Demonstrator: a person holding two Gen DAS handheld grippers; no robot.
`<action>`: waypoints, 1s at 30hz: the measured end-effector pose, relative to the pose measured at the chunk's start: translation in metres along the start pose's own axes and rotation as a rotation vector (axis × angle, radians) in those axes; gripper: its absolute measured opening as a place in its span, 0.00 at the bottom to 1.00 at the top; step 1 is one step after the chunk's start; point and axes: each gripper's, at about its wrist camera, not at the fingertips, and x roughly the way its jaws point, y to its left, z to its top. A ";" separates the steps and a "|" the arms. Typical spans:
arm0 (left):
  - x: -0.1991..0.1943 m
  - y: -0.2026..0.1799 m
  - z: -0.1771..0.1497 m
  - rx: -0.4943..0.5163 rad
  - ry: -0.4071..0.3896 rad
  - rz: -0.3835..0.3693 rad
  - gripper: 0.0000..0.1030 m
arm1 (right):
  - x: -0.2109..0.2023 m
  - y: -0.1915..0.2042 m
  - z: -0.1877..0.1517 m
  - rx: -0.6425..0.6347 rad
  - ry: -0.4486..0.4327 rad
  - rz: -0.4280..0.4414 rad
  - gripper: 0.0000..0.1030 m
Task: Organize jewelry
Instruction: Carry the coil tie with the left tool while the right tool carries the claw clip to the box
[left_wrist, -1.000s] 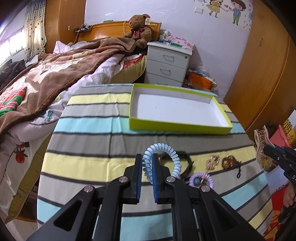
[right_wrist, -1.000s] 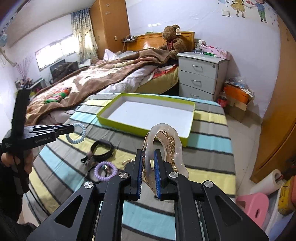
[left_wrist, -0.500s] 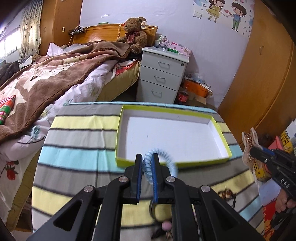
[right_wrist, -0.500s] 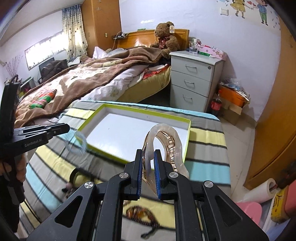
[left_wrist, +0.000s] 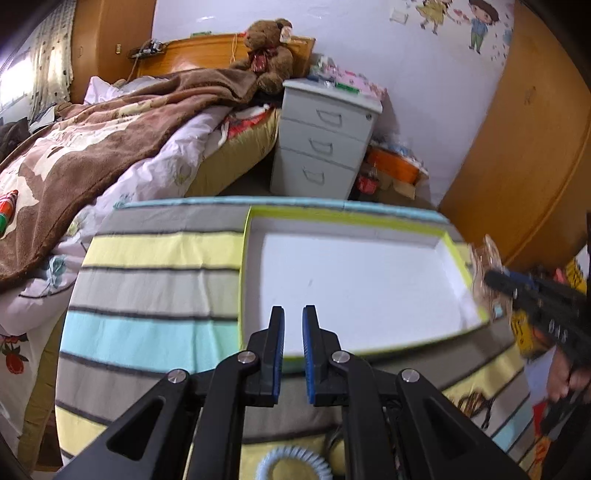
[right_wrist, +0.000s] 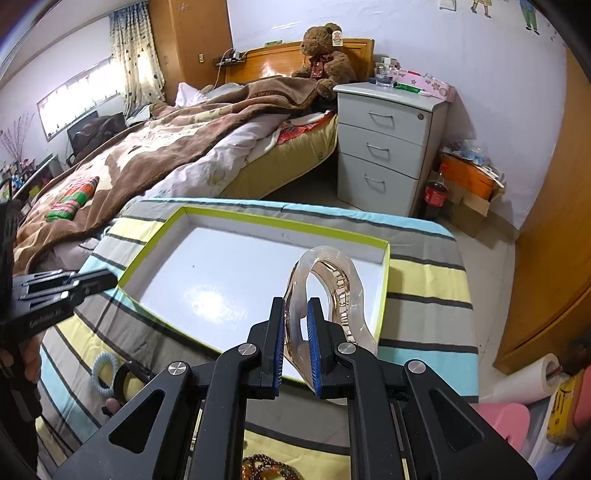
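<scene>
Flanking the green-rimmed tray (right_wrist: 384, 284): bed (right_wrist: 155, 155), grey nightstand (right_wrist: 384, 147), teddy bear (right_wrist: 325, 55)

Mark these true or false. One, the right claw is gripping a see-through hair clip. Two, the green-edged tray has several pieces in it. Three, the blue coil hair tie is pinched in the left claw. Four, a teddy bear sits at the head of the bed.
1. True. The right claw is shut on the translucent hair clip, held above the tray's near right corner.
2. False. The tray shows only its bare white floor.
3. False. Nothing is between the pads of the left claw; the blue coil hair tie lies on the striped cloth.
4. True. The teddy bear sits against the wooden headboard.
</scene>
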 end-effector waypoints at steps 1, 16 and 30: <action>-0.001 0.001 -0.004 0.011 0.011 -0.004 0.10 | 0.000 0.001 -0.001 -0.001 0.001 0.000 0.12; -0.013 0.011 -0.075 0.107 0.152 0.036 0.36 | -0.024 0.018 -0.009 -0.034 -0.035 0.025 0.12; -0.006 -0.009 -0.086 0.233 0.151 0.103 0.10 | -0.030 0.022 -0.011 -0.028 -0.046 0.028 0.12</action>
